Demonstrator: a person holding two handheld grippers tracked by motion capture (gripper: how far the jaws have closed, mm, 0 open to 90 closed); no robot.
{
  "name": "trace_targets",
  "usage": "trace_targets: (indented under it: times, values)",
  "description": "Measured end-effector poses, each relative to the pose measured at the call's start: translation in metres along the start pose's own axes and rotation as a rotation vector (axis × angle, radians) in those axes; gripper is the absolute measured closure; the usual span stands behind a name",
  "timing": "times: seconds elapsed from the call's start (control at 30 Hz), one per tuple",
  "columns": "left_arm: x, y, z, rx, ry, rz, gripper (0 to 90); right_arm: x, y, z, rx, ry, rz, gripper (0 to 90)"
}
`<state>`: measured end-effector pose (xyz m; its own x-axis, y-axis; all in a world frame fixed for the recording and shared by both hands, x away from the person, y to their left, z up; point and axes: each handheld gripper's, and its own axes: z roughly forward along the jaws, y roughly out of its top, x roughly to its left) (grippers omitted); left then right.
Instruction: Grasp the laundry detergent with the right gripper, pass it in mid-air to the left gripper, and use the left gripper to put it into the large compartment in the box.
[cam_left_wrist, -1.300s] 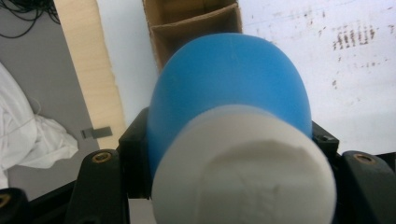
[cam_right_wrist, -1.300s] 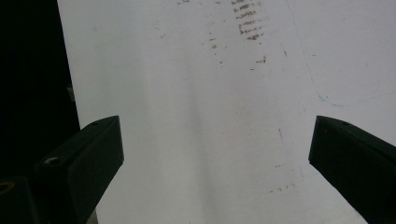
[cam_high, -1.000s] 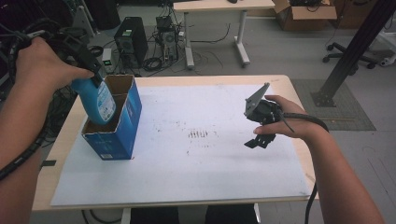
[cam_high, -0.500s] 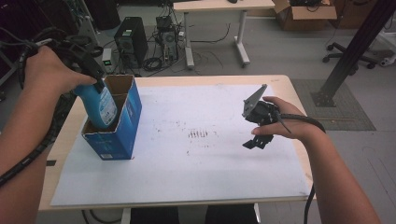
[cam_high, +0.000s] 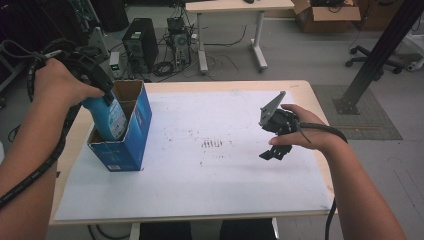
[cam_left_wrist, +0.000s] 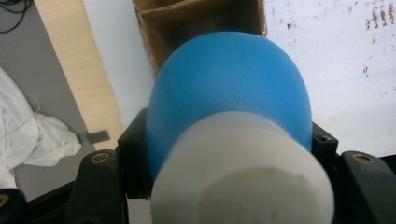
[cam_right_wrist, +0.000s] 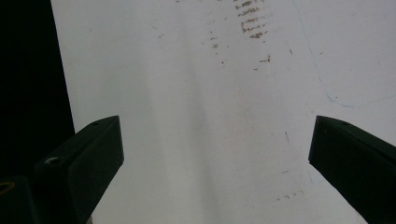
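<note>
Left gripper (cam_high: 100, 92) clamped on blue bottle (cam_high: 107, 117), white cap (cam_left_wrist: 243, 177) toward camera; bottle half inside near compartment of blue box (cam_high: 132, 145) at table's left. Right gripper (cam_high: 275, 145) idle at right, jaws wide, nothing between, above white sheet (cam_high: 210, 170).

Risks: bottle base catching cardboard divider; light box tipping or sliding, since nothing braces it; tilted bottle wedging.
</note>
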<state>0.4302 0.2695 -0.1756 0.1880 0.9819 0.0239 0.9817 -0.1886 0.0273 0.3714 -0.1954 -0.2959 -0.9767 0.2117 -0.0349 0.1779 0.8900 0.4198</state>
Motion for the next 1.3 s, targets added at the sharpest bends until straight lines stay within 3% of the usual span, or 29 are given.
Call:
trace_targets:
  times: [0.87,1.3]
  values:
    - [0.002,0.0,0.041,0.02,-0.002,-0.028,37.7,-0.001,0.001,0.006,-0.001,0.011,-0.005,3.4]
    - [-0.006,0.001,0.066,0.04,0.0,-0.02,37.7,-0.001,-0.001,0.009,-0.007,0.011,-0.003,3.4]
